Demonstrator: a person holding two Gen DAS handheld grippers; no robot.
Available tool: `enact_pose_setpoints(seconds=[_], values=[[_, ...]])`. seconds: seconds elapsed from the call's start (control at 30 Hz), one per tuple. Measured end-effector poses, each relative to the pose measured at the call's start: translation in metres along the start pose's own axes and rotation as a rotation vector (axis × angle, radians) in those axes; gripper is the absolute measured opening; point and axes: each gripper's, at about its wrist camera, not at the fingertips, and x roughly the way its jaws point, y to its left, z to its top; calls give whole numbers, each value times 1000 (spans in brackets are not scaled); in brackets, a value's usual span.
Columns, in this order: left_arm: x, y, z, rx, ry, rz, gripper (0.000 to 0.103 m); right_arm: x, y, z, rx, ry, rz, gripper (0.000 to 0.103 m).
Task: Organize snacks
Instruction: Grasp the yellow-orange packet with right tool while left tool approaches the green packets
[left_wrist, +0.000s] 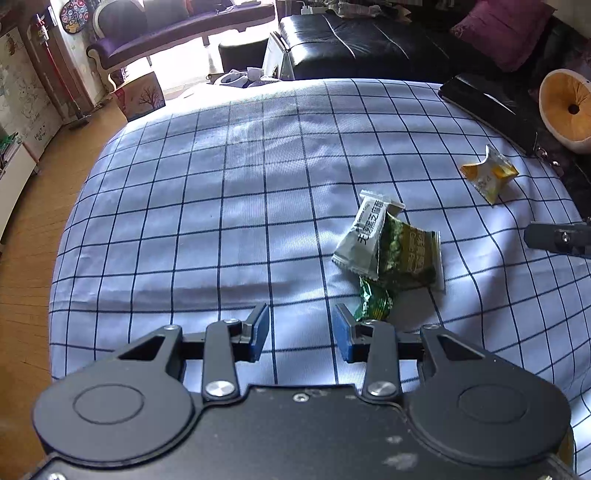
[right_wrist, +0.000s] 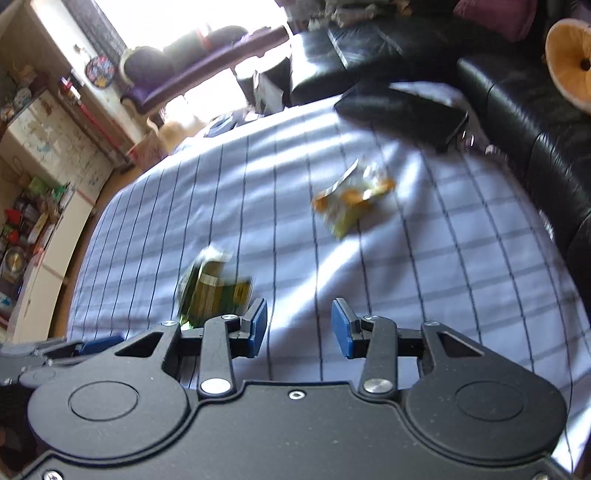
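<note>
Snack packets lie on a blue checked cloth (left_wrist: 229, 206). A grey-white packet (left_wrist: 364, 236) overlaps a dark green packet (left_wrist: 410, 254), with a small green packet (left_wrist: 373, 301) just below them. A yellow packet (left_wrist: 489, 173) lies apart at the far right. My left gripper (left_wrist: 300, 328) is open and empty, just left of the small green packet. My right gripper (right_wrist: 299, 326) is open and empty above the cloth; the green packets (right_wrist: 214, 291) show blurred to its left and the yellow packet (right_wrist: 351, 201) ahead. The right gripper's tip (left_wrist: 557, 238) enters the left wrist view.
A black flat case (left_wrist: 487, 107) lies at the cloth's far right corner. A black leather sofa (left_wrist: 369, 44) with a purple cushion (left_wrist: 506, 29) stands behind. An orange-and-white round cushion (left_wrist: 567, 109) is at right. Wooden floor (left_wrist: 33, 229) and shelves are at left.
</note>
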Motion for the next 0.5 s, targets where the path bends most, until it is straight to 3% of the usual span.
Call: enact_pose_setpoints(seconds=[0.23,0.5], values=[[10,1,11,29,-41,1,40,36,-8,35,65,-32,-1,51],[17,-6,-6,107,-82,7,40,66,-22,56,181,-49,-26,51]])
